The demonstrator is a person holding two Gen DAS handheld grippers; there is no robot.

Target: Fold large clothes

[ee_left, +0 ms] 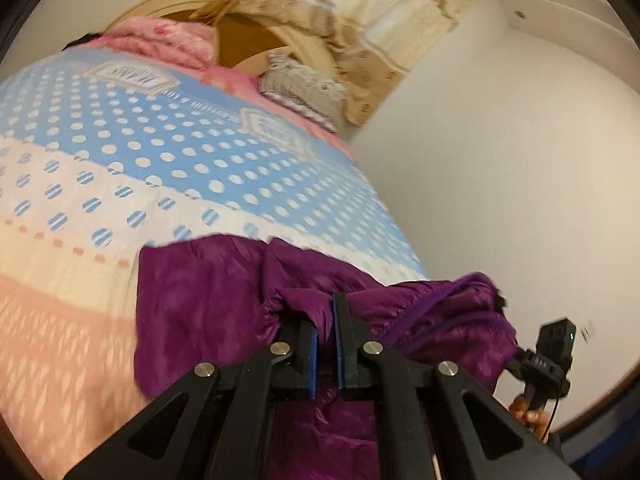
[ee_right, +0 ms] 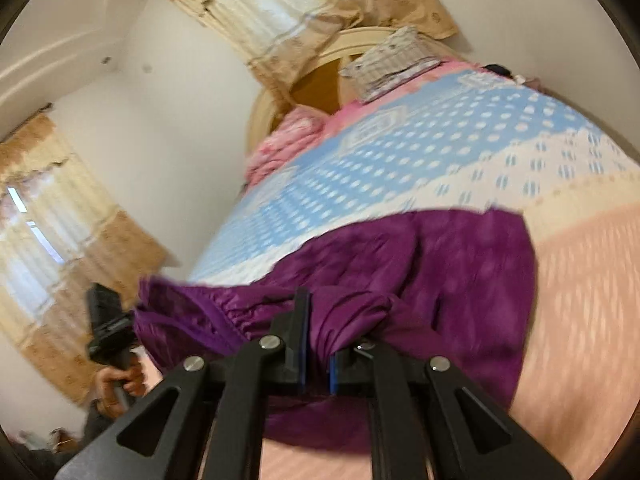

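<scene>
A shiny purple padded jacket [ee_left: 200, 300] lies bunched near the edge of the bed [ee_left: 120, 152]. My left gripper [ee_left: 325, 320] is shut on a fold of the jacket, purple cloth pinched between its blue pads. The jacket also shows in the right wrist view [ee_right: 440, 264], where my right gripper [ee_right: 318, 332] is shut on another gathered fold; cloth drapes over its right finger. Each gripper shows at the edge of the other's view, held in a hand: the right one [ee_left: 552, 352], the left one [ee_right: 108, 328]. Both views are tilted and a little blurred.
The bed has a quilt with blue dotted, white and peach bands [ee_right: 460, 148]. A pink blanket [ee_left: 168, 40] and a grey checked pillow [ee_left: 300, 84] lie by the wooden headboard [ee_right: 316, 84]. Beige curtains [ee_right: 280, 12] and white walls [ee_left: 500, 160] surround the bed.
</scene>
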